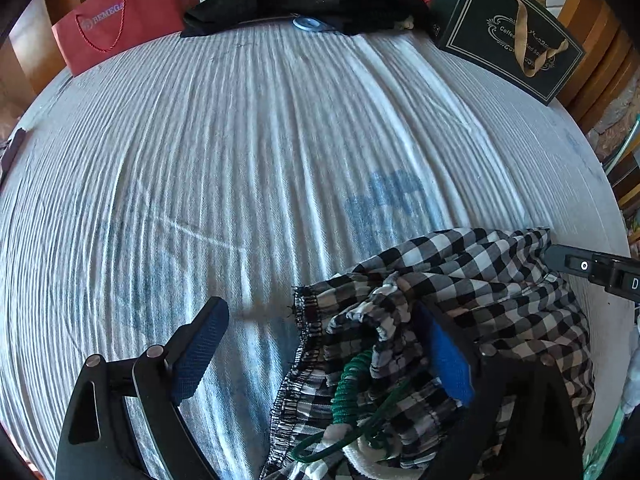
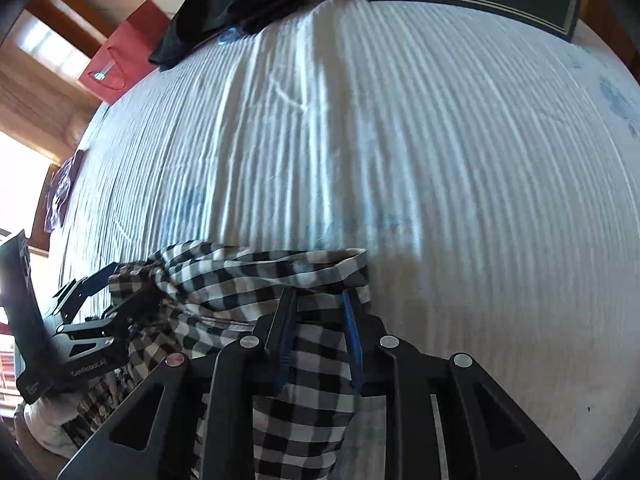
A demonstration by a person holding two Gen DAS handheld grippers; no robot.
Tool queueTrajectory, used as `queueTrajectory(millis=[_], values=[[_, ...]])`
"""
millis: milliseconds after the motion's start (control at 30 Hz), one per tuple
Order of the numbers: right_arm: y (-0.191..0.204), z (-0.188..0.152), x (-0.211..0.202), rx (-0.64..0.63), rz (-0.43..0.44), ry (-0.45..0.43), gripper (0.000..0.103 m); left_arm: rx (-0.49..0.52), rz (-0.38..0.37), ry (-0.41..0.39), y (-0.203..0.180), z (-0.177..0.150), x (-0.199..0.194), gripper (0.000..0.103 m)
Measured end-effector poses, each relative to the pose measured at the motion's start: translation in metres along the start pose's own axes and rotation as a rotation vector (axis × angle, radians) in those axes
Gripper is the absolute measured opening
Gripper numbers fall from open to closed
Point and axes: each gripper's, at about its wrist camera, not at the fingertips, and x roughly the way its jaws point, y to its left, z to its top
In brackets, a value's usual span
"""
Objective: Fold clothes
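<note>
Only my left wrist view showed the green coiled cord (image 1: 352,384) and frilled black hem in the bunched checked garment (image 1: 460,288), lying at the near edge of the ribbed white bedcover (image 1: 240,140). My left gripper (image 1: 324,340) stood wide, one blue pad (image 1: 446,354) against the cloth. My right gripper (image 2: 320,300) pinched a fold of the garment, fingers narrow.

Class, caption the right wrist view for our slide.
Right gripper shut on checked cloth over a striped sheet.
</note>
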Motion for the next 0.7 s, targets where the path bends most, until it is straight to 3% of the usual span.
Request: queueTrajectory(millis=[67, 100, 200, 367, 500, 533, 567, 600, 633, 700], values=[[-0.005, -0.006, -0.014, 0.023, 0.024, -0.033, 0.025, -0.008, -0.041, -0.028, 0.004, -0.007, -0.025, 0.094], [-0.004, -0.014, -0.024, 0.001, 0.046, -0.037, 0.031, -0.003, -0.058, -0.046, 0.005, -0.011, -0.039, 0.094], [0.001, -0.046, -0.045, -0.060, 0.085, -0.016, 0.062, 0.027, -0.087, -0.076, 0.006, -0.036, -0.077, 0.098], [0.001, -0.094, -0.060, -0.057, 0.145, 0.003, 0.063, 0.038, -0.151, -0.094, -0.001, -0.078, -0.111, 0.098], [-0.001, -0.123, -0.054, -0.026, 0.150, 0.007, 0.063, 0.075, -0.160, -0.037, -0.011, -0.087, -0.090, 0.096], [-0.002, -0.130, -0.053, -0.018, 0.151, 0.008, 0.063, 0.095, -0.163, -0.020, -0.015, -0.090, -0.084, 0.085], [-0.002, -0.138, -0.051, -0.011, 0.152, 0.009, 0.063, 0.098, -0.169, 0.007, -0.013, -0.095, -0.078, 0.057], [-0.002, -0.144, -0.049, -0.003, 0.150, 0.013, 0.057, 0.101, -0.175, 0.035, -0.012, -0.099, -0.072, 0.047], [0.002, -0.150, -0.041, 0.004, 0.130, 0.029, 0.038, 0.103, -0.180, 0.064, -0.010, -0.104, -0.066, 0.045], [0.009, -0.161, -0.027, -0.011, 0.055, 0.056, 0.038, 0.137, -0.180, 0.065, -0.009, -0.113, -0.065, 0.045]])
